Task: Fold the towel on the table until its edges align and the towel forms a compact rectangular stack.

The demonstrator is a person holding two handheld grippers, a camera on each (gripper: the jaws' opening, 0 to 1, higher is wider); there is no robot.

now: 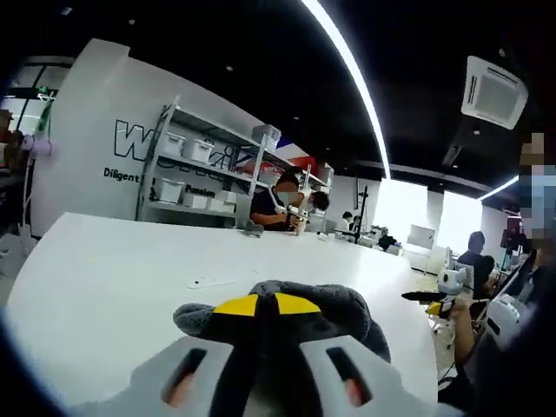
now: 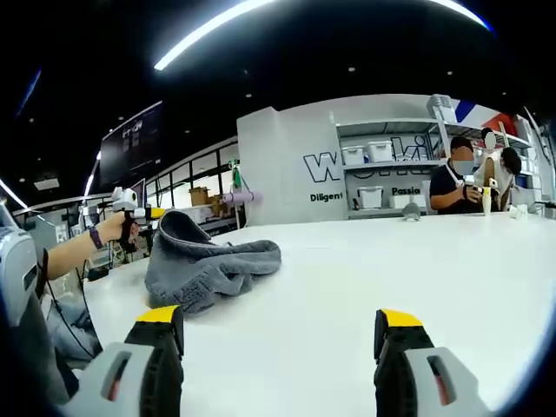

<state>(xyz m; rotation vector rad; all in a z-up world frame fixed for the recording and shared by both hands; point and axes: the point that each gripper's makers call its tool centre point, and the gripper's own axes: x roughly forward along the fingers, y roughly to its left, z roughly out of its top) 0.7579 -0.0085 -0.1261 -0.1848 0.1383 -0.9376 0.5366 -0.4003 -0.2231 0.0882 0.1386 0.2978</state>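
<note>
Left gripper view puts my left gripper (image 1: 257, 306) right on the towel (image 1: 287, 326): the yellow-tipped jaws are pinched together with grey cloth bunched around them, so I read it as clamped on a fold of the towel. Right gripper view shows the same towel (image 2: 208, 265) as a crumpled grey heap on the white table (image 2: 417, 261), near its edge on my left, with one corner lifted up toward the left gripper (image 2: 148, 213) and the hand (image 2: 113, 230) holding it. My right gripper (image 2: 280, 332) is spread wide with nothing between the jaws, low over bare tabletop, short of the heap. I judge the fold has barely begun; the cloth is far from flat. The risk I see is that the left grip holds a wad of layers, not one edge, so lifting would drag the whole heap and keep it tangled. The heap also sits close to the table edge, and a pull that way could slide it off. If my right jaws close on the bulk instead of a free corner, the edges will not line up.
</note>
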